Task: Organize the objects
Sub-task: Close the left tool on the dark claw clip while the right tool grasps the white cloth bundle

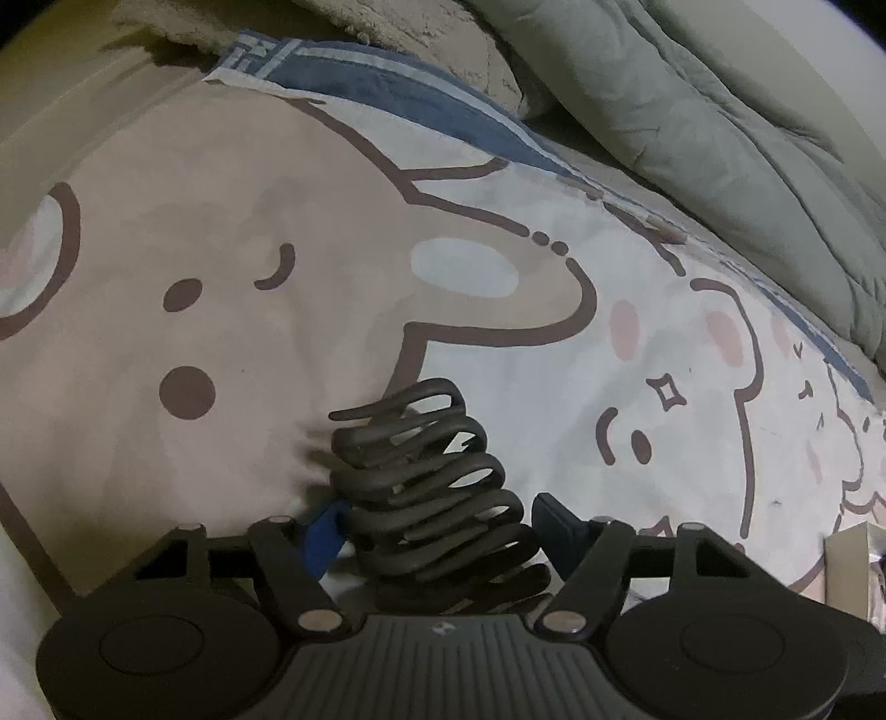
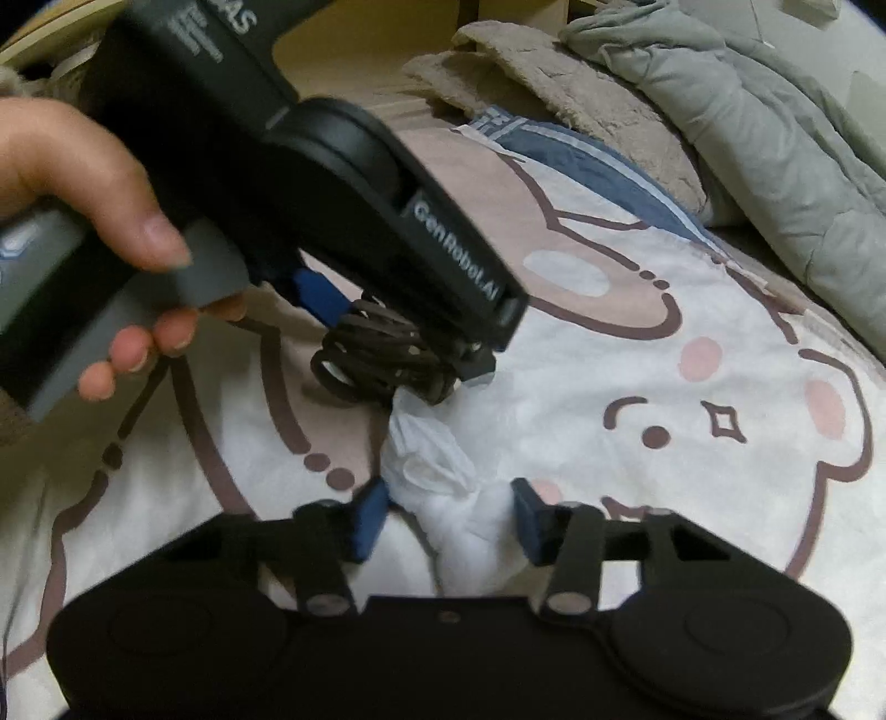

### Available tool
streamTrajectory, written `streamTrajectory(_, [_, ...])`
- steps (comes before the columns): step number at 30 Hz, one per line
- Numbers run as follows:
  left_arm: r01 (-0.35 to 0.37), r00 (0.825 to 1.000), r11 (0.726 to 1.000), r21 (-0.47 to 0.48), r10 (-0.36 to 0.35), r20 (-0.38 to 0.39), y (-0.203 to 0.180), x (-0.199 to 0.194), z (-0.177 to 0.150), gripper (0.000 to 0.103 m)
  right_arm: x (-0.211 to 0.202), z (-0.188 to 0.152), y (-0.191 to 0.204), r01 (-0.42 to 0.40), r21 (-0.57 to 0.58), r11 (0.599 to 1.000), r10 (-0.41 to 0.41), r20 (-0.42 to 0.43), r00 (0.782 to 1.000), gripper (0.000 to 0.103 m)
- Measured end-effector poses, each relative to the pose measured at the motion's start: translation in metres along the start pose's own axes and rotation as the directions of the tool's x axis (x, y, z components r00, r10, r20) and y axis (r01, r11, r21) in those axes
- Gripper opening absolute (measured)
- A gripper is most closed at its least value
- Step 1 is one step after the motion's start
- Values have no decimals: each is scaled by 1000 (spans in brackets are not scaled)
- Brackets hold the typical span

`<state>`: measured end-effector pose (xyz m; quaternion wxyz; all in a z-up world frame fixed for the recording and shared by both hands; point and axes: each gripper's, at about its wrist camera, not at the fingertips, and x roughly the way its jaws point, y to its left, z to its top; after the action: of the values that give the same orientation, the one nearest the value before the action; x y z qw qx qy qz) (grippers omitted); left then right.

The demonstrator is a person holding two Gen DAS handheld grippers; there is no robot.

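Angling steeply down, left tongs (image 1: 437, 515) pinch the hair claw (image 1: 432, 498); right tongs (image 2: 448, 520) pinch crumpled tissue (image 2: 443, 471).

Bed (image 1: 77, 138) carries a cartoon-bear print cover (image 1: 221, 332), spread flat with blue border at far edge. Dark coiled hair clip (image 1: 426, 487) and crumpled white tissue (image 2: 437, 471) lie on cover. Grey quilted blanket (image 1: 720, 111) and beige fleece (image 1: 387, 33) bunched along far side.

"GenRobot.AI" on left gripper (image 2: 407, 346)
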<state>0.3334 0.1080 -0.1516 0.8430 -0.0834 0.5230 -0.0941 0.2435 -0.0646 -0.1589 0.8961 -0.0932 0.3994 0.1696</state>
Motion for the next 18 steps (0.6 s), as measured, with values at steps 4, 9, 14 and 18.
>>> streamTrajectory(4, [-9, 999, 999, 52, 7, 36, -6, -9, -3, 71, -22, -4, -10, -7, 38, 999, 7, -10, 1000, 34])
streamTrajectory(9, [28, 999, 992, 125, -33, 41, -19, -24, -12, 71, -65, -16, -28, 15, 100, 995, -14, -16, 1000, 34])
streamTrajectory(14, [63, 997, 964, 260, -70, 16, -38, -43, -37, 71, -109, -32, -40, 46, 185, 982, -41, -32, 999, 34])
streamTrajectory(18, [78, 997, 910, 407, -71, -33, -55, -52, -64, 71, -145, -50, -47, 59, 276, 959, -50, -42, 998, 34])
